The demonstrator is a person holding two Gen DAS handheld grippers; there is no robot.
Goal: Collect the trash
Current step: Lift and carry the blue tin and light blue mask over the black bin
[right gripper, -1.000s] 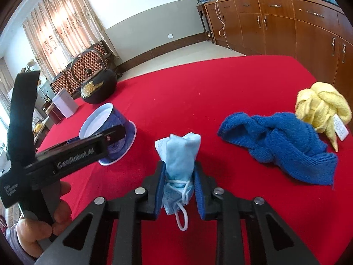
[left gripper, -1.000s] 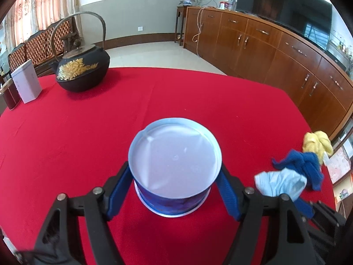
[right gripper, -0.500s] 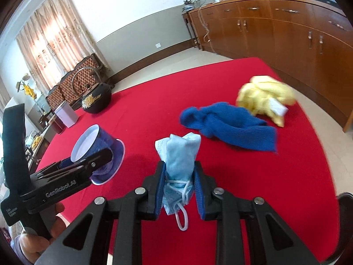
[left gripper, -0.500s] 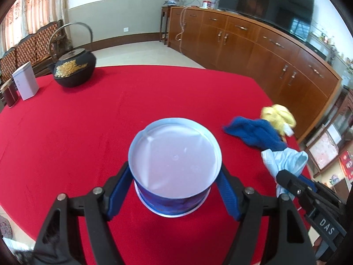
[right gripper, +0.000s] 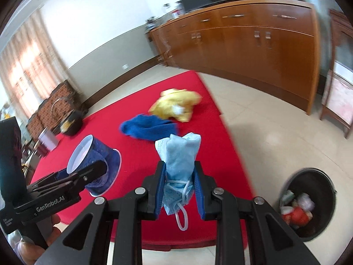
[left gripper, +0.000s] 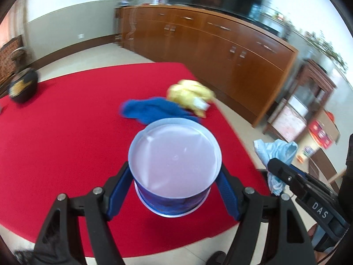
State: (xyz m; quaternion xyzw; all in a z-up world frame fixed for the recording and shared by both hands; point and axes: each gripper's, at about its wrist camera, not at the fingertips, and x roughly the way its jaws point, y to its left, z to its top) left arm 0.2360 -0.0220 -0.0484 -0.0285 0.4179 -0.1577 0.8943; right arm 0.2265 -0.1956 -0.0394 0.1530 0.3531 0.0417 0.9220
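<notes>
My left gripper (left gripper: 174, 176) is shut on a blue paper cup (left gripper: 174, 154), whose pale round end faces the camera, held above the red table (left gripper: 66, 132) near its front right edge. In the right wrist view the same cup (right gripper: 97, 154) is clamped in the left gripper (right gripper: 88, 174) at the lower left. My right gripper (right gripper: 179, 172) is shut on a crumpled light blue face mask (right gripper: 181, 150), its ear loop dangling below. The mask (left gripper: 275, 150) also shows at the right of the left wrist view, beyond the table edge. A black trash bin (right gripper: 320, 181) with some waste inside stands on the floor at the lower right.
A blue cloth (right gripper: 150, 128) and a yellow cloth (right gripper: 176, 106) lie on the table near its right edge. A black kettle (right gripper: 70, 121) and a white box (right gripper: 48, 140) stand at the far left. Wooden cabinets (left gripper: 220, 50) line the wall across tiled floor.
Both grippers have swung to the right, past the cloths toward the table's edge, each still holding its load. The trash bin has come into the right wrist view.
</notes>
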